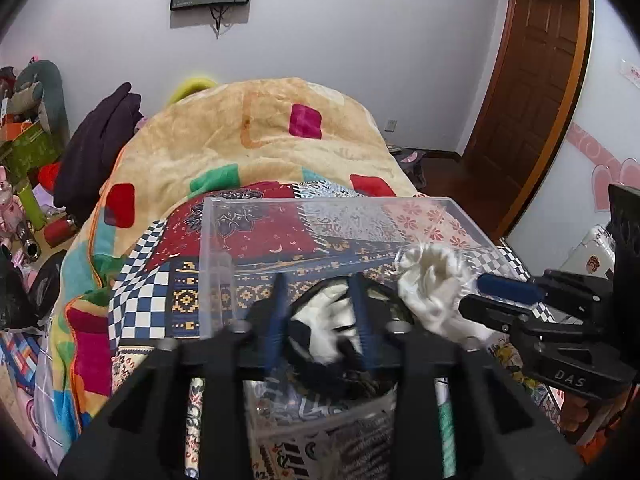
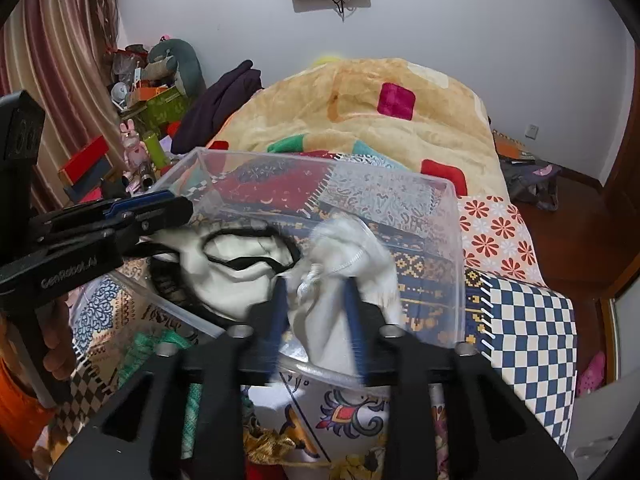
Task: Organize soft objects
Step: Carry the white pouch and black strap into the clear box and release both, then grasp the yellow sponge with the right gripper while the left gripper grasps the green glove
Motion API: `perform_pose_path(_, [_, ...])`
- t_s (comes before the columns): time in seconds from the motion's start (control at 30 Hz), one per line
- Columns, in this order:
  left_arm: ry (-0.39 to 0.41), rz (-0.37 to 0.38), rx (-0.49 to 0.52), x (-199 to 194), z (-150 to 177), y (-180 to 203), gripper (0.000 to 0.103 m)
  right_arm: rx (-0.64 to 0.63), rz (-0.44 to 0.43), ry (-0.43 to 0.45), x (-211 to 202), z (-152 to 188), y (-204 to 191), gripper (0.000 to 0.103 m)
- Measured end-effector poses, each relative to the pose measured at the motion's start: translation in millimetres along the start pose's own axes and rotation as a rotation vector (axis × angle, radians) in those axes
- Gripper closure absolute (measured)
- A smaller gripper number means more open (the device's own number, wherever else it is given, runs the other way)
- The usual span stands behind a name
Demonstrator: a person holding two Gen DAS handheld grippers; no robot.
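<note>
A clear plastic box [image 1: 320, 204] sits on the patterned bedspread; it also shows in the right wrist view [image 2: 452, 216]. My left gripper [image 1: 320, 312] is shut on a black-and-white cloth [image 1: 324, 332] over the box's near side. The same cloth lies inside the box in the right wrist view [image 2: 240, 256], with my left gripper [image 2: 176, 206] at its left. My right gripper [image 2: 316, 300] is shut on a white cloth bundle [image 2: 352, 256] held over the box. That bundle [image 1: 432, 284] shows in the left wrist view with my right gripper [image 1: 480, 296] on it.
A folded beige blanket [image 1: 260, 132] with coloured squares lies behind the box. Dark clothes [image 1: 96, 136] and cluttered toys and boxes [image 2: 152, 92] stand to the left. A wooden door [image 1: 532, 80] is at the right. Floor drops away right of the bed [image 2: 560, 240].
</note>
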State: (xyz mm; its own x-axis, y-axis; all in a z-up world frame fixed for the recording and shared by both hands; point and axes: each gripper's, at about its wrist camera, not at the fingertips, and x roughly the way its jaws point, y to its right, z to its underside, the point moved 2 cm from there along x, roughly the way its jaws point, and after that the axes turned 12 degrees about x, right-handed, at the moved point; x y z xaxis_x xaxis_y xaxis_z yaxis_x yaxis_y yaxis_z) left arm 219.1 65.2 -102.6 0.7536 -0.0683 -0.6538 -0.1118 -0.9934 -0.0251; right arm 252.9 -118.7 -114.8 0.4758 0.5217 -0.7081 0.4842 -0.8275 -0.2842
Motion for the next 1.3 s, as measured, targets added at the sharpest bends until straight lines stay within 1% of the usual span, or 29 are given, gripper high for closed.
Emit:
perform_pose_path(0.03, [0.009, -0.005, 0.002, -4.2, -0.2, 0.4, 0.057, -0.001, 0.001, 0.011, -3.8, -0.7, 0.5, 0.058])
perform_pose_path(0.07, [0.019, -0.011, 0.009, -9.7, -0.8, 1.5, 0.056, -0.003, 0.003, 0.023, -8.5, -1.5, 0.2, 0.052])
perform_pose_path(0.17, [0.047, -0.026, 0.03, -28.0, -2.2, 5.0, 0.046, -0.007, 0.003, 0.051, -24.5, -3.4, -0.9, 0.047])
perform_pose_path(0.23, [0.072, -0.036, 0.037, -42.5, -1.8, 8.2, 0.033, -0.004, -0.002, 0.069, -37.1, -3.3, -1.2, 0.039])
perform_pose_path(0.27, [0.086, -0.04, 0.04, -50.1, -1.2, 10.1, 0.031, -0.002, -0.001, 0.085, -46.3, -1.6, -1.1, 0.033])
perform_pose_path(0.3, [0.098, -0.042, 0.043, -57.0, -0.3, 12.0, 0.025, -0.003, 0.0, 0.102, -54.0, 0.3, -1.2, 0.029])
perform_pose_path(0.33, [0.108, -0.045, 0.048, -64.0, 1.4, 14.5, 0.02, -0.003, 0.004, 0.107, -58.7, 2.0, -2.1, 0.028])
perform_pose_path(0.43, [0.131, -0.049, 0.063, -83.2, 8.5, 24.3, 0.011, -0.017, 0.013, 0.131, -76.7, 10.7, -3.8, 0.023])
perform_pose_path(0.53, [0.134, -0.045, 0.077, -94.0, 16.4, 33.5, 0.006, -0.027, 0.011, 0.141, -90.3, 22.9, -5.0, 0.021])
perform_pose_path(0.6, [0.129, -0.033, 0.08, -99.3, 24.1, 39.6, 0.005, -0.034, 0.013, 0.139, -96.4, 33.2, -5.6, 0.021])
perform_pose_path(0.7, [0.104, -0.012, 0.07, -101.6, 37.8, 46.7, 0.005, -0.037, 0.019, 0.123, -99.4, 47.3, -6.7, 0.021])
perform_pose_path(0.8, [0.077, -0.006, 0.063, -100.8, 53.7, 52.7, 0.005, -0.032, 0.013, 0.088, -96.8, 62.9, -6.3, 0.021])
perform_pose_path(0.9, [0.047, 0.004, 0.06, -95.9, 69.1, 58.9, 0.005, -0.019, 0.006, 0.041, -90.5, 79.6, -4.2, 0.021])
perform_pose_path(1.03, [0.005, 0.039, 0.046, -86.0, 87.6, 67.1, 0.006, -0.023, 0.005, -0.041, -77.3, 102.1, -1.4, 0.022])
perform_pose_path(1.07, [-0.003, 0.047, 0.044, -83.4, 90.6, 69.4, 0.008, -0.026, 0.004, -0.061, -74.0, 107.5, -1.0, 0.022])
perform_pose_path(1.13, [-0.028, 0.068, 0.045, -77.4, 96.5, 74.7, 0.021, -0.026, -0.004, -0.103, -66.4, 117.9, 0.7, 0.025])
perform_pose_path(1.2, [-0.044, 0.09, 0.043, -73.5, 98.8, 79.3, 0.029, -0.027, -0.01, -0.131, -62.4, 124.9, 1.3, 0.036])
perform_pose_path(1.23, [-0.05, 0.1, 0.042, -71.2, 100.1, 81.3, 0.034, -0.029, -0.014, -0.145, -60.5, 127.8, 1.3, 0.04])
perform_pose_path(1.27, [-0.054, 0.106, 0.04, -69.1, 100.9, 83.4, 0.037, -0.031, -0.015, -0.156, -58.6, 130.7, 0.6, 0.046])
perform_pose_path(1.3, [-0.058, 0.116, 0.039, -66.9, 101.3, 85.2, 0.042, -0.033, -0.016, -0.165, -57.0, 132.8, 0.4, 0.053])
